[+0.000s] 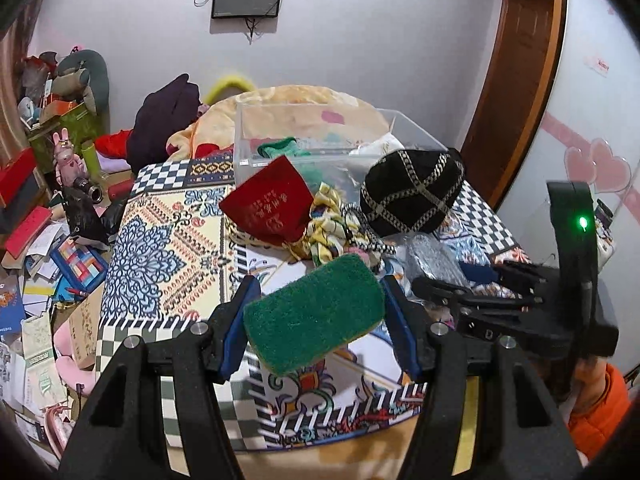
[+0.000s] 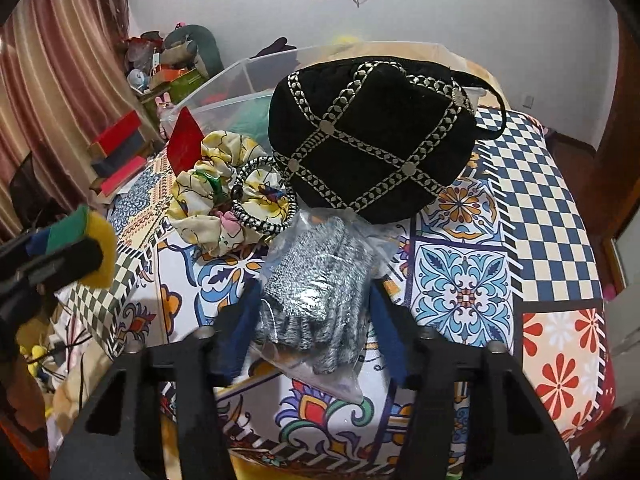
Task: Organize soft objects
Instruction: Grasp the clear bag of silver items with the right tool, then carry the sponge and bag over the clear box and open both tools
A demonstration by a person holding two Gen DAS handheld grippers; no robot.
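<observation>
Sponge (image 1: 314,312) in left claw (image 1: 316,320) above patterned tablecloth (image 1: 168,240), white wall (image 1: 380,40) behind.

Sponge (image 1: 316,312): coarse green scouring face, yellow foam underside. Pouch (image 2: 372,136): black velvet-like cloth, matt, metallic braid stitched on. Gloves (image 2: 316,292): speckled grey knit, sealed in glossy clear plastic bag. Bin (image 1: 280,136): smooth transparent plastic. Tablecloth (image 2: 532,200): smooth printed sheet, slight sheen noted. Gripper pads (image 2: 390,336): matt blue.

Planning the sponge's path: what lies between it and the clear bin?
In the left wrist view, the red pouch and scrunchie lie between sponge and bin.
</observation>
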